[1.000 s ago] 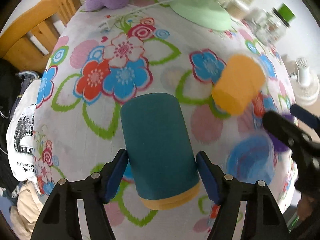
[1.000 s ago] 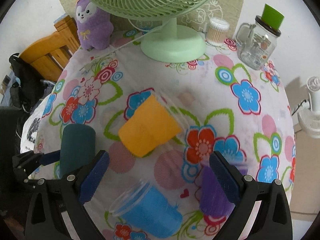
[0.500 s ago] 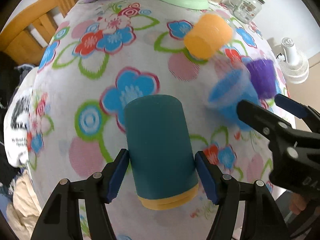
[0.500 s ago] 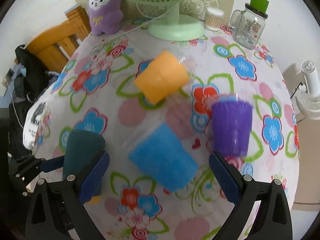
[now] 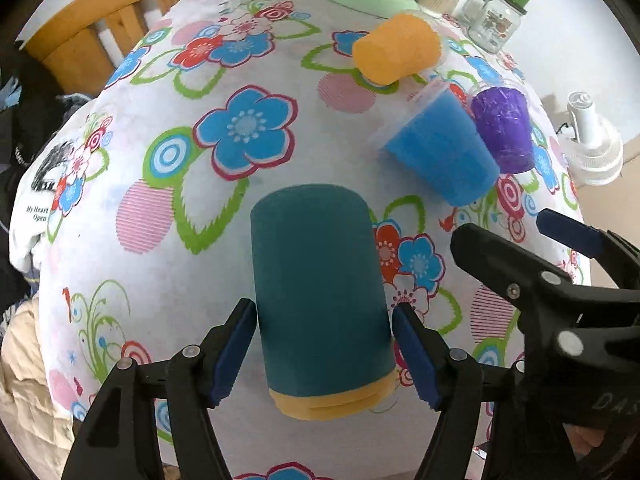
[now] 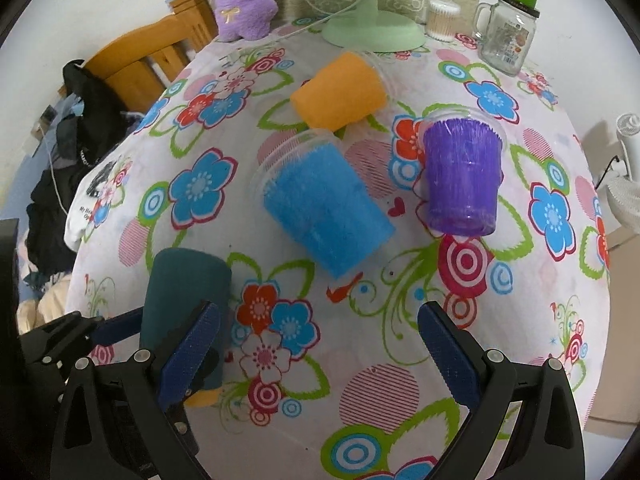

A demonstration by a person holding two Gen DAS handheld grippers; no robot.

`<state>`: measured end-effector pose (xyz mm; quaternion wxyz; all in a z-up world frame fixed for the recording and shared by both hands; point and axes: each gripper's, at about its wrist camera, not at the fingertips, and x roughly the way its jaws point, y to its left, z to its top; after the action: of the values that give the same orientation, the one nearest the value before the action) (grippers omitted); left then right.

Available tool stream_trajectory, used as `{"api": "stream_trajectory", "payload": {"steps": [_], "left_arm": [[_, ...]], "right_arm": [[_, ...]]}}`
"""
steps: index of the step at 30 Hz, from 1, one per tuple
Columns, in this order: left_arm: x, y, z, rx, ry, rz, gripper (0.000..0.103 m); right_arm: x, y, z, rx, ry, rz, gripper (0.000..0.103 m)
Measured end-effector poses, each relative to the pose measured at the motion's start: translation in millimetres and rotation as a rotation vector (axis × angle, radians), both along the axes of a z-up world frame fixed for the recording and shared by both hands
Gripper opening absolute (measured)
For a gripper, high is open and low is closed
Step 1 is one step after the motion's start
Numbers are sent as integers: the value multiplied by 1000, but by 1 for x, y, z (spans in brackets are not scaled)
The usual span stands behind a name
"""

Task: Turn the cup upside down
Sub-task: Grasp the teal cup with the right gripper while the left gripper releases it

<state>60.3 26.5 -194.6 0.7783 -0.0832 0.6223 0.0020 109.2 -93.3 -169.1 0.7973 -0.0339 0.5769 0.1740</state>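
My left gripper (image 5: 322, 354) is shut on a dark teal cup (image 5: 320, 292) with a yellow band at the end nearest the camera. The cup points away from me above the flowered tablecloth (image 5: 160, 160). It also shows in the right wrist view (image 6: 184, 292), held by the left gripper (image 6: 120, 332) at the lower left. My right gripper (image 6: 318, 350) is open and empty, low over the cloth. A blue cup (image 6: 324, 210) and an orange cup (image 6: 340, 90) lie on their sides beyond it. A purple cup (image 6: 462, 176) sits to the right.
A green fan base (image 6: 374, 32), a glass jar with a green lid (image 6: 508, 28), a cotton swab pot (image 6: 442, 20) and a purple plush toy (image 6: 244, 0) stand at the back. A wooden chair (image 6: 140, 64) and clothes are to the left. A small white fan (image 6: 628, 184) stands at the right.
Both grippers have drawn back toward the near edge of the table. The teal cup stays gripped in the left gripper. The cups on the cloth now appear farther ahead.
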Motion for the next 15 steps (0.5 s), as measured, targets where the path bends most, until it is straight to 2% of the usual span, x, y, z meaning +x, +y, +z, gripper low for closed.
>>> {"api": "stream_trajectory", "payload": {"steps": [4, 6, 10, 15], "left_arm": [[-8, 2, 15, 10, -22, 11, 88], [-15, 10, 21, 3, -26, -21, 96], [-26, 31, 25, 22, -28, -94, 96], [-26, 72, 27, -2, -17, -110, 96]], "right_arm": [[-4, 4, 5, 12, 3, 19, 101], [-7, 12, 10, 15, 3, 43, 101], [-11, 33, 17, 16, 2, 36, 101], [-14, 62, 13, 24, 48, -20, 101]]}}
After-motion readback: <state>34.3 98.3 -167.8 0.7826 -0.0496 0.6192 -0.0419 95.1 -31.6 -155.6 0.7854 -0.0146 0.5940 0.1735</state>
